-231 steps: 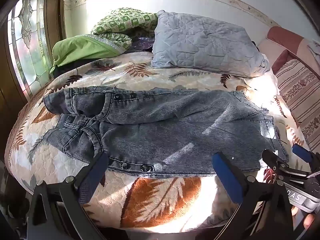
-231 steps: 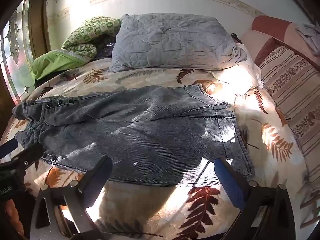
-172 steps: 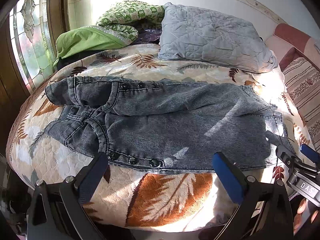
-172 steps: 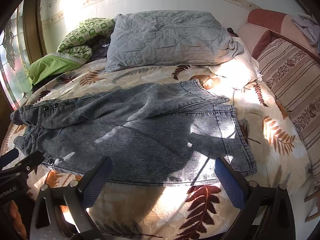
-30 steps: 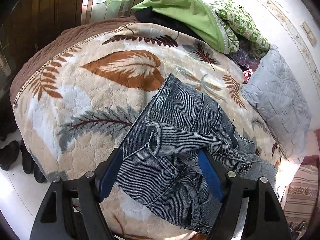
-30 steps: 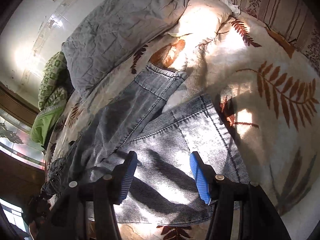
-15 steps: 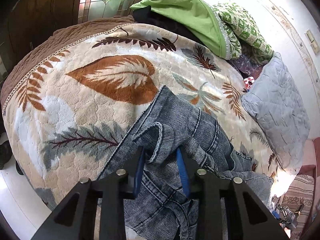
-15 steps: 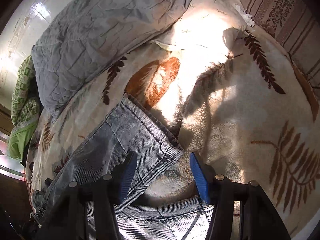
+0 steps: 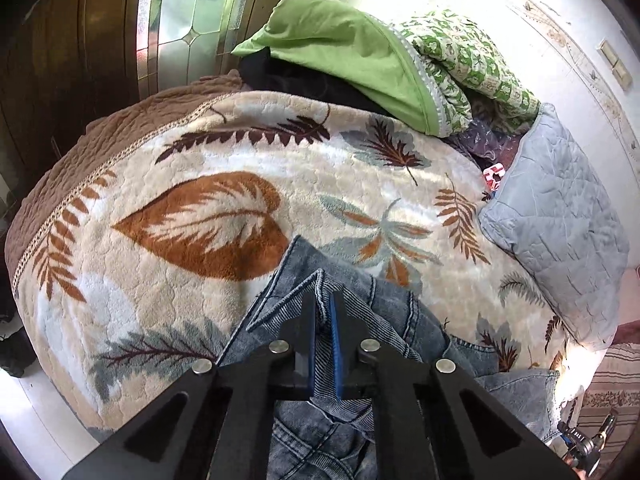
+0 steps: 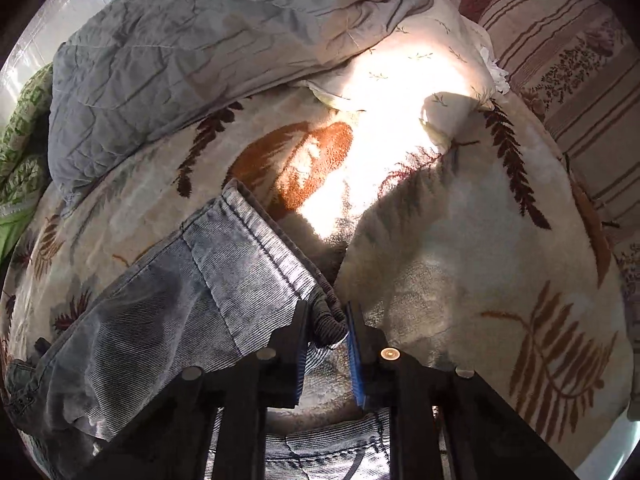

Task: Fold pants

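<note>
The left gripper (image 9: pixel 323 312) pinches the waistband of the grey washed-denim pants (image 9: pixel 384 320) between its fingers. The right gripper (image 10: pixel 326 322) clamps a leg hem corner, fingers nearly together.

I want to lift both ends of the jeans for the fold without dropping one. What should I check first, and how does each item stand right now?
1. Left tongs shut on the jeans at the waist end: ok, denim is pinched between the blue pads.
2. Right tongs shut on the leg hem: ok, though only the hem's corner is caught.
3. Both fabric layers held at each end: cannot tell.
4. Other leg free to follow: cannot tell, only its hem shows below the right tongs.
5. Blanket not caught in either grip: ok as far as visible.
6. Grey pillow apart from the jeans: ok.
</note>
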Motion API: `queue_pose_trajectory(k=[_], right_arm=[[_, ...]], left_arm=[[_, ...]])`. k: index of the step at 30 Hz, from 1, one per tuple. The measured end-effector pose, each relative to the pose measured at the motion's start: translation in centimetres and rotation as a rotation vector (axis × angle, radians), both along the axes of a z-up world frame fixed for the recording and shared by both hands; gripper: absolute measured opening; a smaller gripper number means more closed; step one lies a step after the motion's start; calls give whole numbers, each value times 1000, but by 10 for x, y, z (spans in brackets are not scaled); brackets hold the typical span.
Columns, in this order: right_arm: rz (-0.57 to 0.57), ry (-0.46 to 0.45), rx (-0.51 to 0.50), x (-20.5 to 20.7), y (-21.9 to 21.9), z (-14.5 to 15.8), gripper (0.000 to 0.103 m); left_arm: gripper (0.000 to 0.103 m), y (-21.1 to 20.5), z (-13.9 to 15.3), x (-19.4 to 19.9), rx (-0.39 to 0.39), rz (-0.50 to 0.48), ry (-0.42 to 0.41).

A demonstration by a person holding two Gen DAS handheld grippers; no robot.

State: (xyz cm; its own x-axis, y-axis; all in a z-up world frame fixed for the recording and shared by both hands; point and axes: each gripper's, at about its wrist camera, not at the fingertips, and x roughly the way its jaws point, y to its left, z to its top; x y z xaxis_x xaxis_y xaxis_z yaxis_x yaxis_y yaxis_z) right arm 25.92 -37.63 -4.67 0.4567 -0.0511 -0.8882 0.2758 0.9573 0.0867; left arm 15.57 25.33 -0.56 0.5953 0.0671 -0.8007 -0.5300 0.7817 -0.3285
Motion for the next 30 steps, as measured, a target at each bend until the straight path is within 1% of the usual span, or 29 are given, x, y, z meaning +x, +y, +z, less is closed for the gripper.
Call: queue_pose_trajectory(k=[3, 6, 9, 10, 11, 12, 13, 14, 15, 16, 17, 18, 19, 20, 21, 22, 23, 24, 25, 26, 27, 29, 30], right_arm=[[-1, -18, 0, -6, -3, 4, 19], [-4, -27, 7, -14, -7, 3, 19], [-13, -43, 26, -20, -12, -4, 19], [-15, -49, 33, -23, -14, -6, 19], [-17, -51, 40, -25, -15, -9, 19], [-15, -57, 43, -28, -16, -10, 20], [-6, -64, 47, -30, -17, -11, 23], [3, -54, 46, -31, -18, -13, 29], [5, -36, 36, -31, -19, -13, 44], [0, -23, 18, -31, -22, -10, 54], [-11, -18, 10, -32, -27, -5, 62], [-22, -32, 14, -32, -32, 4, 62], [-33, -58, 6, -31, -36, 15, 62], [-41, -86, -13, -26, -39, 27, 63], [-39, -120, -32, -17, -39, 38, 64], [-13, -141, -37, -3, -35, 44, 65], [35, -132, -19, 15, -29, 45, 68], [99, -103, 10, 36, -21, 41, 68], [142, -72, 26, 55, -14, 33, 68], [161, -43, 30, 74, -6, 24, 68], [173, -28, 26, 87, 1, 16, 68], [196, 22, 10, 109, 14, -2, 66], [211, 53, 8, 118, 19, -13, 57]], left_arm=[[6, -4, 24, 27, 66, -26, -34], [6, -13, 53, 65, 131, -68, -87], [6, -17, 76, 108, 154, -85, -151], [6, -19, 78, 119, 177, -78, -163], [6, -22, 74, 130, 211, -73, -158], [6, -23, 64, 140, 224, -70, -131], [7, -21, 45, 149, 210, -62, -73], [7, -17, 18, 160, 181, -65, 29], [8, -15, -13, 170, 138, -87, 149], [8, -10, -42, 173, 88, -90, 249], [7, -5, -65, 170, 57, -74, 313], [8, -2, -78, 167, 40, -75, 322], [9, -1, -77, 163, 53, -76, 273], [10, -2, -74, 161, 68, -83, 258], [14, -4, -73, 161, 71, -91, 262], [18, -5, -72, 162, 59, -101, 262], [26, -5, -70, 162, 46, -109, 258], [37, -6, -68, 161, 44, -111, 252], [42, -6, -66, 161, 53, -111, 246], [50, -7, -64, 161, 69, -115, 238], [53, -7, -64, 160, 88, -119, 233], [53, -7, -68, 161, 107, -125, 242], [53, -6, -71, 161, 98, -127, 250]])
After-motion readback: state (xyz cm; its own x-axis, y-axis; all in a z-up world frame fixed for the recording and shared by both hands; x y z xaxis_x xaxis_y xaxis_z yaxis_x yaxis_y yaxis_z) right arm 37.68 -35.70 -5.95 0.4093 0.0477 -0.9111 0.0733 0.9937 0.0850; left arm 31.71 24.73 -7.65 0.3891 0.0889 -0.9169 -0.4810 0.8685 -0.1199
